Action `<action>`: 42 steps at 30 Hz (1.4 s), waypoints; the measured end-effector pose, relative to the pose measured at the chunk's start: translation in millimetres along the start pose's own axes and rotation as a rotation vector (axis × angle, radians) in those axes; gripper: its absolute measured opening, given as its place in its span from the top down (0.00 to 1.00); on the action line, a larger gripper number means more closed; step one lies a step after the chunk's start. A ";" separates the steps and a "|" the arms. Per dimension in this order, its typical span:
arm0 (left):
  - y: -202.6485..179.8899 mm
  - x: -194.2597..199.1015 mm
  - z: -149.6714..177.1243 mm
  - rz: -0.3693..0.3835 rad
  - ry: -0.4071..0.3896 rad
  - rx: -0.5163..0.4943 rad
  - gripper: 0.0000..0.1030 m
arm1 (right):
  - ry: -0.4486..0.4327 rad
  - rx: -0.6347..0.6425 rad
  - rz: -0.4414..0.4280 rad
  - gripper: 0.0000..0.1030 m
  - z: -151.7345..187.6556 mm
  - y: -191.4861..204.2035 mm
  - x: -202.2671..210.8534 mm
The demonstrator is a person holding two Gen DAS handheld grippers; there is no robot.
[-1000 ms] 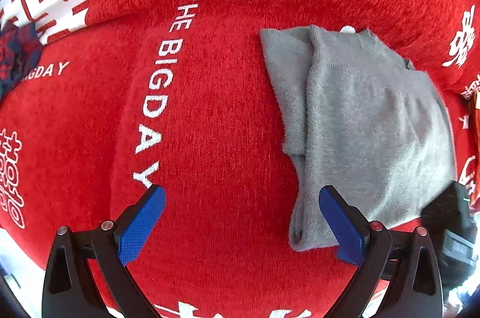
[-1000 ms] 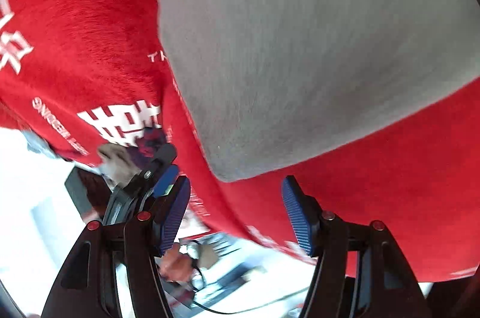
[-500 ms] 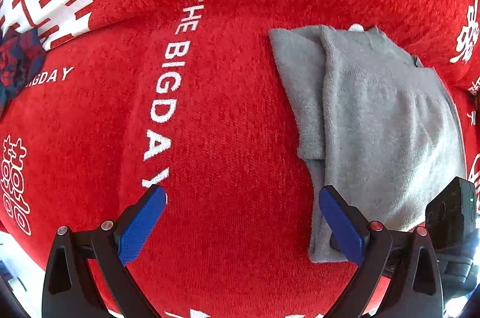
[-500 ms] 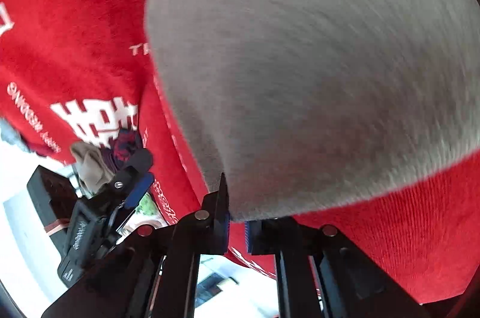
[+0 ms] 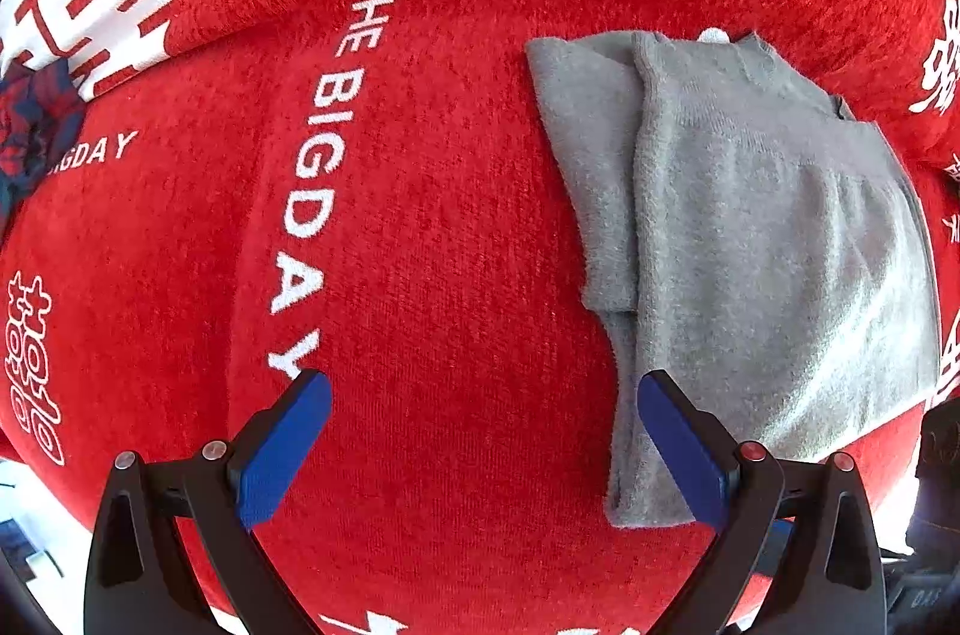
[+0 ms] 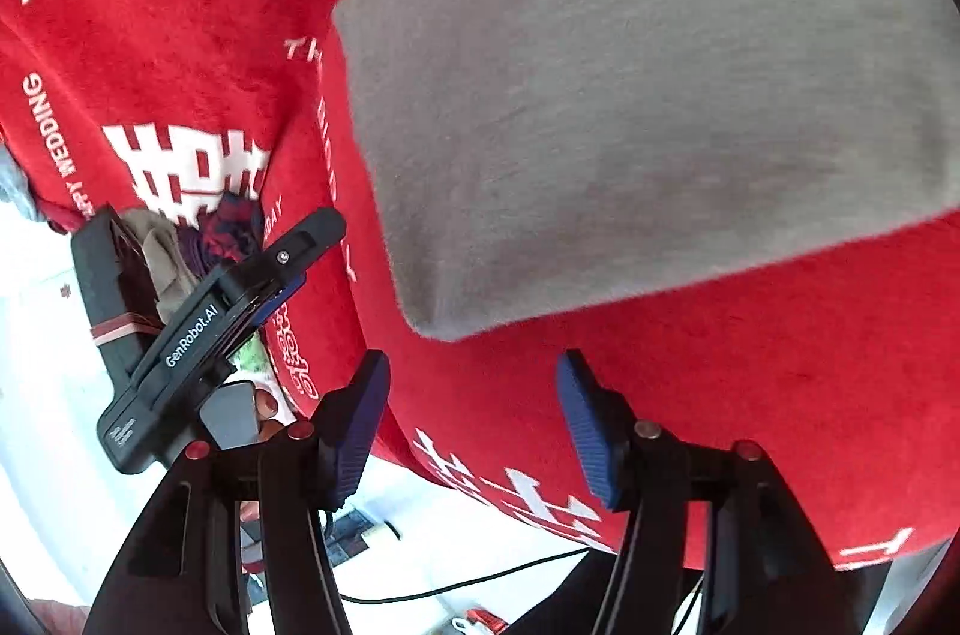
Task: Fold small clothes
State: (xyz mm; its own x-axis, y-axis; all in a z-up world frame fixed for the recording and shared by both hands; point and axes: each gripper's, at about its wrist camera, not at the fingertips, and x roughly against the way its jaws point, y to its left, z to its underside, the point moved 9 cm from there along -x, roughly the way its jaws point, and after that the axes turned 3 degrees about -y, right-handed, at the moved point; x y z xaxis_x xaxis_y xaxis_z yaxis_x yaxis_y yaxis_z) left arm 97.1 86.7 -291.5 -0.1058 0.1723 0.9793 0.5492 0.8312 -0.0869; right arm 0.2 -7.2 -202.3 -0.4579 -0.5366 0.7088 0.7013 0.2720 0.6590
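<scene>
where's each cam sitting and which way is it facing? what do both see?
Left wrist: on the left gripper, looking straight down at the red blanket and folded grey garment; open blue pads show.
Right wrist: on the right gripper, angled down at the garment's corner; open pads and a fingertip show.
Shared: garment, blanket; the right view also catches the left gripper.

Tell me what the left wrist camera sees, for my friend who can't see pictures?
A folded grey garment lies flat on a red blanket printed with white letters reading THE BIG DAY. The left gripper is above the blanket, its blue fingers wide apart and holding nothing. A dark patterned cloth peeks in at the left edge.
</scene>
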 end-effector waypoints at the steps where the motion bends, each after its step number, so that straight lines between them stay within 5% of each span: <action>1: -1.0 -1.5 -0.1 0.004 0.004 0.002 0.01 | -0.010 -0.014 0.000 0.39 -1.0 -4.6 3.0; 13: -6.1 -7.6 6.3 0.069 0.051 0.042 0.01 | -0.114 -0.152 -0.139 0.39 -16.7 -34.6 25.4; 23: -11.5 -22.3 -7.8 0.339 0.107 0.130 0.01 | -0.230 -0.299 -0.351 0.39 -45.5 -23.2 6.9; 24: -14.6 -23.2 -9.9 0.368 0.114 0.134 0.01 | -0.232 -0.311 -0.390 0.41 -49.1 -18.9 6.5; 26: -23.0 -24.1 -12.7 0.449 0.132 0.150 0.01 | -0.226 -0.332 -0.438 0.81 -53.8 -12.2 6.8; 27: -26.8 -24.1 -14.6 0.489 0.139 0.162 0.01 | -0.230 -0.329 -0.465 0.92 -56.8 -7.7 11.7; 33: -58.9 -24.0 -31.0 0.715 0.195 0.224 0.01 | -0.241 -0.224 -0.541 0.92 -69.6 29.9 46.0; 42: -118.0 -17.7 -67.6 0.763 0.179 0.137 0.01 | -0.203 -0.157 -0.497 0.92 -68.0 33.3 49.7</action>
State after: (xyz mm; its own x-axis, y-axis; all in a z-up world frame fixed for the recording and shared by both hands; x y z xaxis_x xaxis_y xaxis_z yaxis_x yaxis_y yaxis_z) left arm 90.2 -50.1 -286.2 0.4001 0.6424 0.6536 0.3080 0.5775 -0.7561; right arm 37.9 -79.2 -162.2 -0.8394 -0.4012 0.3667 0.4398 -0.1048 0.8920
